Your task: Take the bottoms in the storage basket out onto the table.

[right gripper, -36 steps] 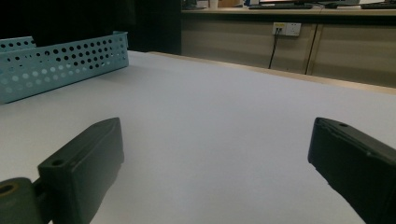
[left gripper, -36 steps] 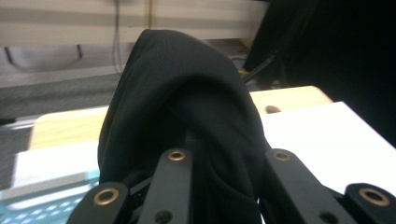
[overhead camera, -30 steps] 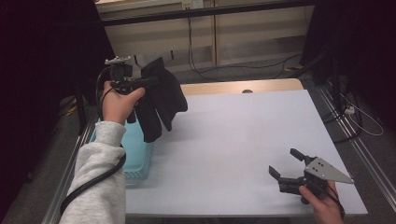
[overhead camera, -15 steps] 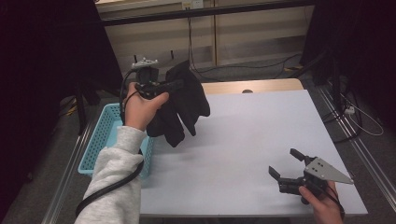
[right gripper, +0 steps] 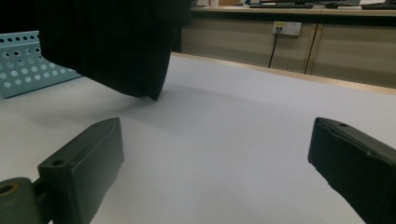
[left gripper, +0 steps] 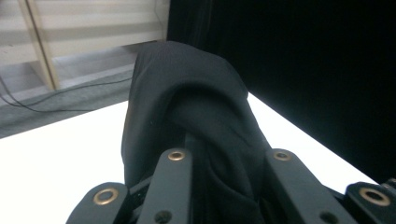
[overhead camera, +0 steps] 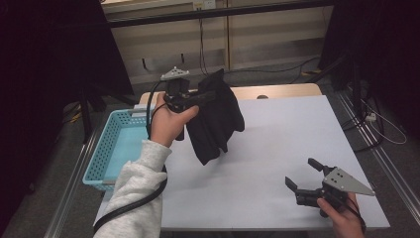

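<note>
A pale grey worktop fills the middle of the high view, with a light blue perforated basket hanging off its left edge and a strip of bare wood along its far edge. Behind it run low cabinets and trailing cables on the floor; dark curtains close in on both sides. The left claw is raised above the left part of the worktop, clenched on a black cloth that hangs from it in folds, its lowest corner just above the surface. In the left gripper view the cloth bulges up between the two jaws and blocks most of what lies ahead. The right claw rests low at the near right corner of the worktop, jaws spread wide with nothing between them; its own view looks across bare surface to the hanging cloth and a corner of the basket. Compared with a second ago, the left hand and cloth have travelled rightward, from over the basket to over the worktop, uncovering the basket's interior. The right claw has kept its place.
</note>
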Available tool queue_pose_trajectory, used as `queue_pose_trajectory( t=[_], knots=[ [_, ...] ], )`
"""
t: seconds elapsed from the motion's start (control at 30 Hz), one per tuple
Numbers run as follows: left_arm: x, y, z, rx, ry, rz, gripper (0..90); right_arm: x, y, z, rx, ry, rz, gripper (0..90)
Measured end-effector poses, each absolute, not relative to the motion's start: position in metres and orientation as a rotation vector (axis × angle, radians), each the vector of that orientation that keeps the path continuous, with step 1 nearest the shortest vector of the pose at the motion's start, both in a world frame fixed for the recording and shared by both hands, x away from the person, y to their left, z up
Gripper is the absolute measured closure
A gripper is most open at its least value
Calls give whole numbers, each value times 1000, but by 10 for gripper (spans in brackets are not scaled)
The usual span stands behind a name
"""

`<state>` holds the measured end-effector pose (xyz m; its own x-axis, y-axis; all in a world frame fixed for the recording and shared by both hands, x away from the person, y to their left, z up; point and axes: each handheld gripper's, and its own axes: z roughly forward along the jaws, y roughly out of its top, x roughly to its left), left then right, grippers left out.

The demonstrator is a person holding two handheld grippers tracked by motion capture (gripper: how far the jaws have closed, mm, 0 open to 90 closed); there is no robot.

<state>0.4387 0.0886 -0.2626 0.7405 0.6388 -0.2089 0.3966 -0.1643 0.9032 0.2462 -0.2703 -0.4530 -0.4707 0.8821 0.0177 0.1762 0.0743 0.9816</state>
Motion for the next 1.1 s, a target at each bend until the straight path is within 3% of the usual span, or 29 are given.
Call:
queue_pose_trajectory(
  t=[0.53,0.83,0.93,1.03,1.1],
  knots=[
    [425,68,-304,1843,778,170,787,246,-269,-453,1043,1736,1435,26],
    [409,52,-328,1829,697,49,761,247,-270,-453,1045,1730,1425,27],
    [415,55,-347,1865,718,102,686,247,-270,-452,1042,1730,1421,27],
    [423,64,-367,1861,738,176,477,248,-269,-452,1039,1736,1424,27],
    [424,70,-375,1899,732,226,389,248,-269,-452,1035,1739,1410,26]
  ],
)
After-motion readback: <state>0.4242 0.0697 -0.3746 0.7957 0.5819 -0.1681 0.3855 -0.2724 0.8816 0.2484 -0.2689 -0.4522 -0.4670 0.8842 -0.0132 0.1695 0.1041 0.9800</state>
